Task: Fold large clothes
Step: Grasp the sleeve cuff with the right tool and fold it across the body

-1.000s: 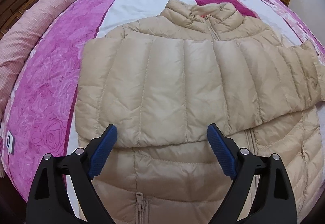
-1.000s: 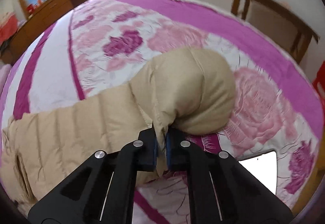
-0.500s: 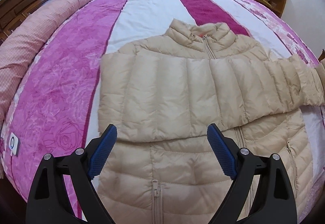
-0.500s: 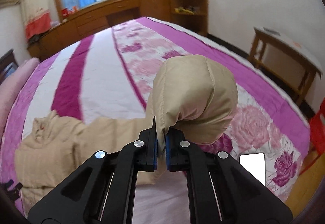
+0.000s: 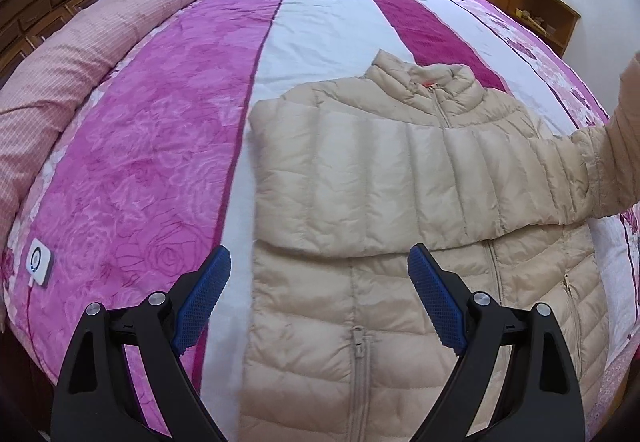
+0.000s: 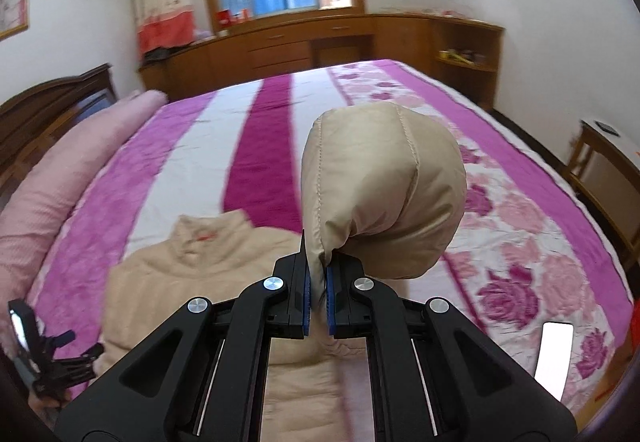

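— Beige quilted puffer jacket point(image 5: 400, 242) lies front-up on the pink-and-white striped floral bedspread point(image 5: 160, 161), one sleeve folded across its chest.

— Right gripper point(image 6: 318, 298)?

— Clamped on the other sleeve's cuff point(image 6: 380, 193), lifted. Left gripper point(image 5: 318, 302) hovers, jaws wide, holding nothing.

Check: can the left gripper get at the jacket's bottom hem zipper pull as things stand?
Probably yes. The left gripper is open and empty above the jacket; the zipper pull lies exposed just below, nothing covering it.
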{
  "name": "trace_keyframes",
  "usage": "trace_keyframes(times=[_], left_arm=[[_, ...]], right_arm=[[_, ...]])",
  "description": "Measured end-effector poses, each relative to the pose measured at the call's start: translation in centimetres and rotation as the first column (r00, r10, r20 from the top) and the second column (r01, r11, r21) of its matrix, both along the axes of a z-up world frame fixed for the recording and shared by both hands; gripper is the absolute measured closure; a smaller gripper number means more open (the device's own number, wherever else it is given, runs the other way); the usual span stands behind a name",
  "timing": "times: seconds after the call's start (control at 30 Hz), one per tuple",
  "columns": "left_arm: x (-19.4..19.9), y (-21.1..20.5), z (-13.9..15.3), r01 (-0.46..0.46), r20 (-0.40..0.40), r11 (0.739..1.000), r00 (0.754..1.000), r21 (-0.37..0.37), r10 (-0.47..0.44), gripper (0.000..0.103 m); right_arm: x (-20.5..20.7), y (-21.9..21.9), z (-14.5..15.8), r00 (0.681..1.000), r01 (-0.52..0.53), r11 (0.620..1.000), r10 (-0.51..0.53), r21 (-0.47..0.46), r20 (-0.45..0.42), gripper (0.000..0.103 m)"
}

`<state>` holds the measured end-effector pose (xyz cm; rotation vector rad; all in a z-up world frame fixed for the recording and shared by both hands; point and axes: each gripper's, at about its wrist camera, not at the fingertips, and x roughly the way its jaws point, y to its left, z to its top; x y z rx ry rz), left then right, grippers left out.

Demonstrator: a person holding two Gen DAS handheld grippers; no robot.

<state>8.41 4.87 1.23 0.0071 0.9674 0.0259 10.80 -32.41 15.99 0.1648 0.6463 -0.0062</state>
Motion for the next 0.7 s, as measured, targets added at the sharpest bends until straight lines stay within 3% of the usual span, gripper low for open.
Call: trace_keyframes(times=[0.37, 0.7], left_arm=[[-0.7, 2.8, -0.2, -0.029, 0.007, 0.999, 1.0, -0.017, 0.029, 0.016], [-0.9, 7.4, -1.2, -0.099, -0.009, 0.995, 0.995, -0.034, 0.099, 0.016]], right_arm=[[2.6, 11.6, -1.2, 0.98, -0.196, 0.977, 0.199, 0.08, -0.031, 0.096], [5.3, 20.4, -8.1, 0.941, -0.291, 0.955, 0.298, 0.066, -0.16, 0.096]])
